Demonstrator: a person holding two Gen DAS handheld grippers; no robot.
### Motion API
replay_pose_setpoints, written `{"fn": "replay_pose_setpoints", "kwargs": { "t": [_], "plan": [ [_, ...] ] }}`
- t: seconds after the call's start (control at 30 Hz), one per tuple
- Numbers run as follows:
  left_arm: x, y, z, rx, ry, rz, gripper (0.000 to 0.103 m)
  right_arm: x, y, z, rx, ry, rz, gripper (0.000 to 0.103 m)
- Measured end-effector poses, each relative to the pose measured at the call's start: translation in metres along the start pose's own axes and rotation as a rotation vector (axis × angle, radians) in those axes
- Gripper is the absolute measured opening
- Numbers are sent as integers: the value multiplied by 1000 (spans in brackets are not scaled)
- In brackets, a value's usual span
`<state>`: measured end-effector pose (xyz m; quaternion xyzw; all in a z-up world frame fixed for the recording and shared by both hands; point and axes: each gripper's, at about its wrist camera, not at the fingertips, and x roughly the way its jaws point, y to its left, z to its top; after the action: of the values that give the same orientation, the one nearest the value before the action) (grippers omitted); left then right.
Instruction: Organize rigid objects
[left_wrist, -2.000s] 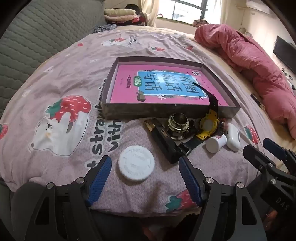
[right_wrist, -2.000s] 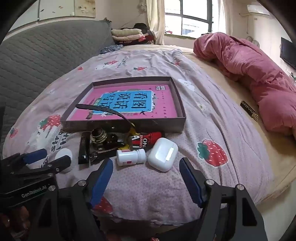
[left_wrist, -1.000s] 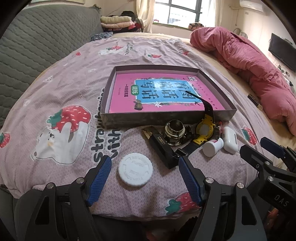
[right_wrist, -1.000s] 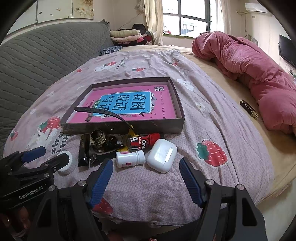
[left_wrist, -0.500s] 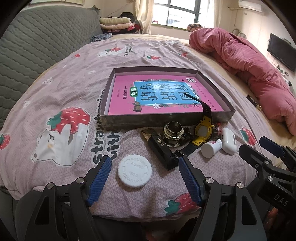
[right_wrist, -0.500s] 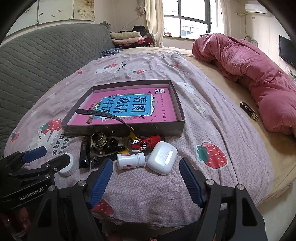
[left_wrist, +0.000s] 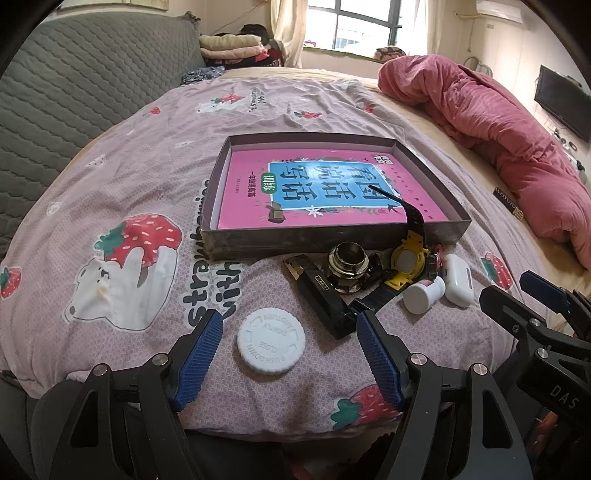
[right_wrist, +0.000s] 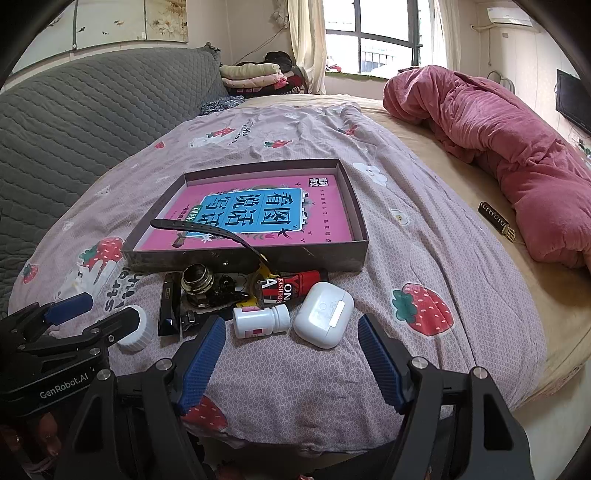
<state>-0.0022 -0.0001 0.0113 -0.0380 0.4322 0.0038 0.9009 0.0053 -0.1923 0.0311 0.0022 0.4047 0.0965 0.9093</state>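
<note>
Two hand-held grippers spread wide, white cap (left_wrist: 271, 346) between left fingers (left_wrist: 199, 352)

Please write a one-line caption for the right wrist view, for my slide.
Open right gripper hovers before an earbud case and small white bottle beside a shallow box on a strawberry-print bedspread.

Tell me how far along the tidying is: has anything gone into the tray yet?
Barely started. The shallow brown cardboard tray holds only the pink book; a black watch strap just overhangs its wall. Nothing is in hand: the left gripper and the right gripper are open with empty jaws. Left on the bedspread: round white cap, white earbud case, small white pill bottle, red tube, brass ring.
</note>
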Motion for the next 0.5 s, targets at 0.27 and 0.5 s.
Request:
{"fn": "replay_pose_setpoints", "kwargs": {
  "t": [0.27,0.5],
  "plan": [
    [1,2,0,-3,2,1,76,0,0,0,0,-1,1,73],
    [0,6,0,-15,7,3,76,0,0,0,4,1,7,73]
  ]
}}
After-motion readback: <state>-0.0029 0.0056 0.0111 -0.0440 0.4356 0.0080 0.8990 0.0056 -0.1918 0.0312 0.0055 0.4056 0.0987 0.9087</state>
